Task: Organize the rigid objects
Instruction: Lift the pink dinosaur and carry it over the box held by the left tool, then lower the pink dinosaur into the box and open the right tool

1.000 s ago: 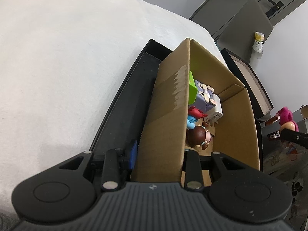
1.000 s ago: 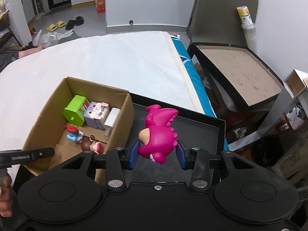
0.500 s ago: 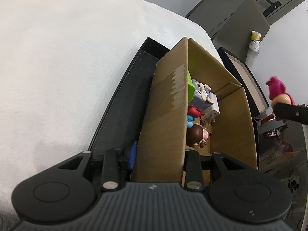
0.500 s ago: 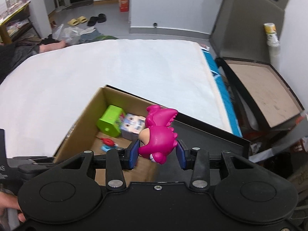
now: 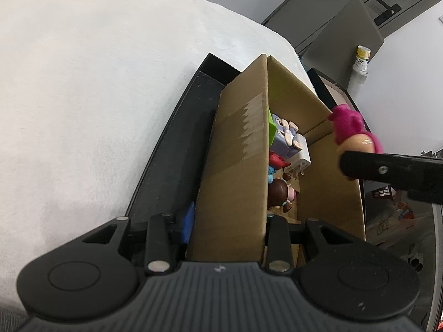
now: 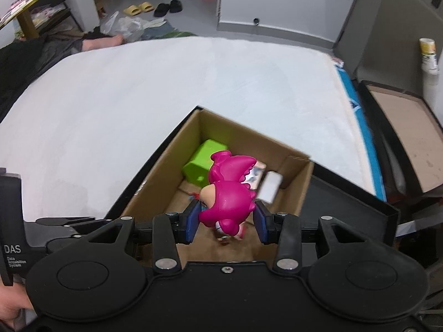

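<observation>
The left gripper clamps the near wall of the cardboard box, which sits in a black tray on the white bed. The right gripper holds the pink figurine over the box's open top.

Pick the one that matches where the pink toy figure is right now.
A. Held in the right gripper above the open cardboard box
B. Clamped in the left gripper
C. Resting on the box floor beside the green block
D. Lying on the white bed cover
A: the right gripper is shut on the pink toy figure, which hangs over the open cardboard box.
</observation>
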The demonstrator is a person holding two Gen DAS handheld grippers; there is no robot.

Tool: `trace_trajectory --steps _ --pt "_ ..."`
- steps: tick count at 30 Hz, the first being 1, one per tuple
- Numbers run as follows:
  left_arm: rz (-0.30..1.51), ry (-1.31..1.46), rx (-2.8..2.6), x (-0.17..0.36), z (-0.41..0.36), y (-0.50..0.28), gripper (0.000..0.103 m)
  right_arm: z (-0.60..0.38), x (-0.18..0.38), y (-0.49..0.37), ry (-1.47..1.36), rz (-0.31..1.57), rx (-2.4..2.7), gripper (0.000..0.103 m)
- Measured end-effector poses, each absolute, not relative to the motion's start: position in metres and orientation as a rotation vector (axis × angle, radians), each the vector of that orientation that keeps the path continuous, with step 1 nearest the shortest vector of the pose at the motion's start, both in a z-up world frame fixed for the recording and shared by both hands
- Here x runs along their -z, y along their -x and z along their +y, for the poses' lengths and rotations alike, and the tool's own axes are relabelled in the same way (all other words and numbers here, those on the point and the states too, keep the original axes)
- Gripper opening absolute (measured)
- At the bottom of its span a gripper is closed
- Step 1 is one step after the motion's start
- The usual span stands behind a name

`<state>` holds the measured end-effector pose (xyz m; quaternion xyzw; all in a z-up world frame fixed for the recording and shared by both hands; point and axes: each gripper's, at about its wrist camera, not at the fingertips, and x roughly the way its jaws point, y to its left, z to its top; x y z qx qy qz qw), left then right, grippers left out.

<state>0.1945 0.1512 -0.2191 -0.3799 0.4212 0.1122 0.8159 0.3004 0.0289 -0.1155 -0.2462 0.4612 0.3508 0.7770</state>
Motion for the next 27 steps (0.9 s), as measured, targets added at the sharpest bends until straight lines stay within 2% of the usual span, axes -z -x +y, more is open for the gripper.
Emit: trace_trajectory --steps 16,20,27 --pt "0.902 0.810 -0.234 0.220 0.152 -0.195 0.034 0.046 0.140 -0.298 0.396 1.140 -0.837 0.041" --pt "0.906 0.805 -0.236 0.220 0.151 -0.195 0.034 0.047 0.147 -0.298 0.366 1.174 -0.846 0.047" --pt "0.908 0.803 -0.242 0.222 0.151 -0.197 0.034 0.032 0.143 -0.301 0.336 1.178 -0.848 0.047"
